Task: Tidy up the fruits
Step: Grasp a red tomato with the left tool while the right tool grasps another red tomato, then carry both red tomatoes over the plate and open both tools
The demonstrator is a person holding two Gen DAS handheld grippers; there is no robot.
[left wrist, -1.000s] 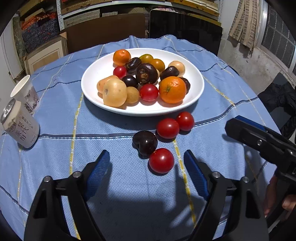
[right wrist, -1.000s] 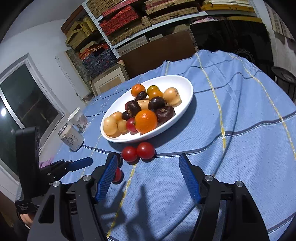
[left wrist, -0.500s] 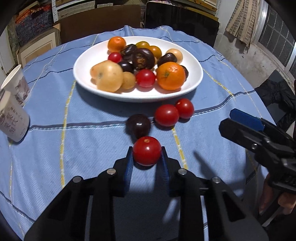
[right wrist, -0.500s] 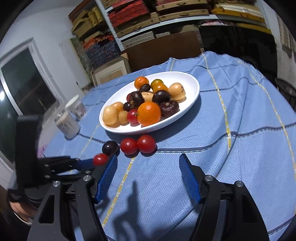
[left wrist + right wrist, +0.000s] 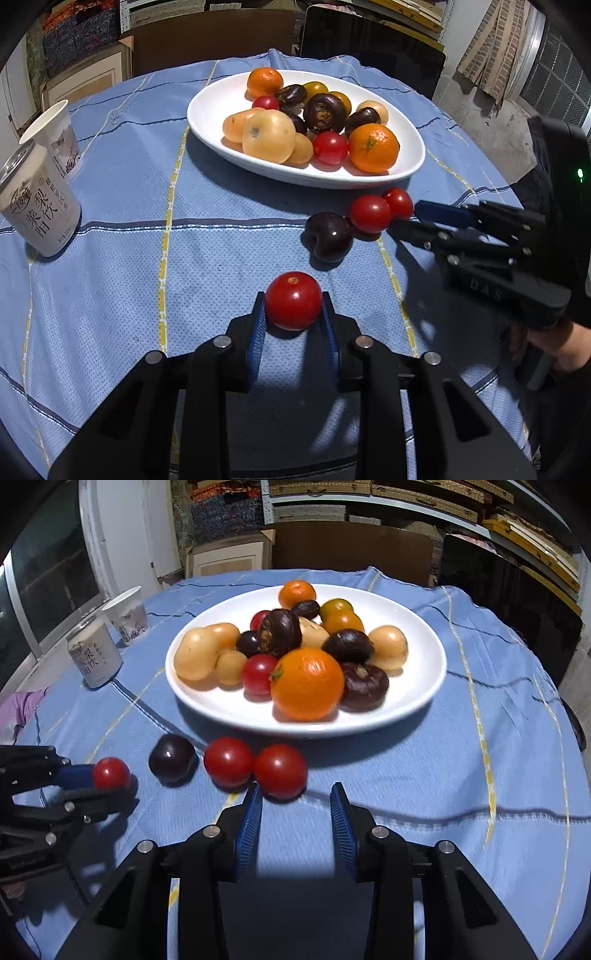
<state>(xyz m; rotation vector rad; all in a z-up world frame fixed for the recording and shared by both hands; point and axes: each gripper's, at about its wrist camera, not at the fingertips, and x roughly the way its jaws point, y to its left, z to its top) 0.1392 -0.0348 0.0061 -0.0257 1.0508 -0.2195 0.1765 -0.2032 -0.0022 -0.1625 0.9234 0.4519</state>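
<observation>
On the blue checked tablecloth (image 5: 110,229), before the white oval plate (image 5: 214,110) | my left gripper (image 5: 293,317) clamps one round red cherry tomato (image 5: 293,301) | my right gripper (image 5: 295,812) closing, nothing pinched, second red tomato (image 5: 280,771) just ahead | loose: three tomatoes, one dark plum (image 5: 172,759) | two oranges plated.

Cluttered shelves (image 5: 388,498), window (image 5: 40,572), perhaps storeroom.

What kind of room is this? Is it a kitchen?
Probably not a kitchen; more likely a storeroom with a table in it. Shelves stacked with boxes line the wall, and framed pictures lean against them.
</observation>
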